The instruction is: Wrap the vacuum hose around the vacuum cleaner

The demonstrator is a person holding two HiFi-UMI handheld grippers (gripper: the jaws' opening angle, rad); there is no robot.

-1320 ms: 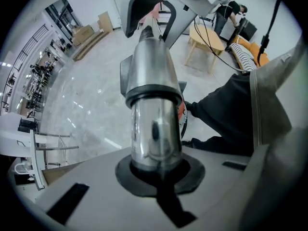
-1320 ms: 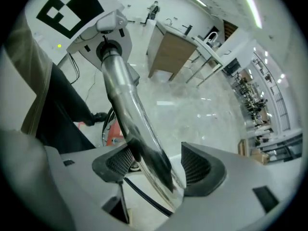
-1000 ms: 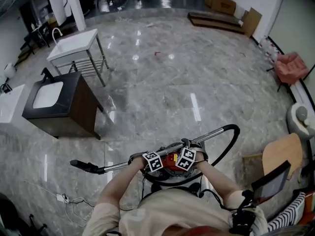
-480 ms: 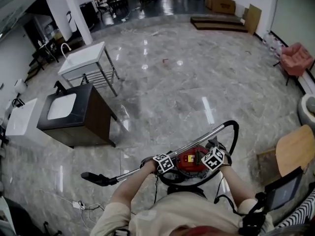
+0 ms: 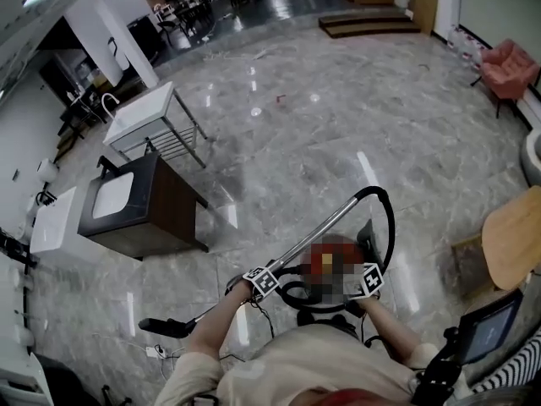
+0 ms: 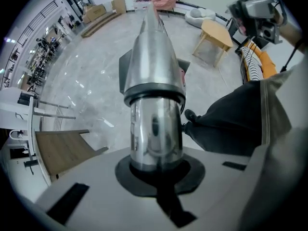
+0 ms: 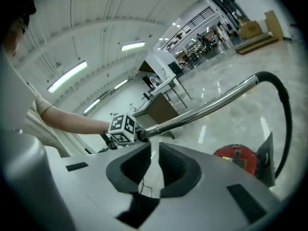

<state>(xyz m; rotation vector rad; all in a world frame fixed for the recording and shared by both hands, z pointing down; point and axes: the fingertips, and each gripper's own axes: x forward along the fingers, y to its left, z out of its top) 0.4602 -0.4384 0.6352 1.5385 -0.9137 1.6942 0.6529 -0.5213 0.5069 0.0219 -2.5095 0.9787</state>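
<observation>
Identify the vacuum cleaner (image 7: 236, 157) by its red shell, the hose (image 5: 390, 222) by plain black and the wand (image 6: 154, 129) by mirror chrome. Read black square patterns on white on the marker cubes (image 5: 261, 282). Note grey veined marble floor (image 5: 296, 134), dark brown cabinet (image 5: 161, 214) with white basin (image 5: 108, 194), pink chair (image 5: 505, 68).

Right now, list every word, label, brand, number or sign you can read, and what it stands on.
None can be read.
Red round vacuum cleaner: dark label, too small to read.
Black-and-white marker cube: square patterns only, no words.
Brown cardboard boxes: any print too distant to read.
</observation>
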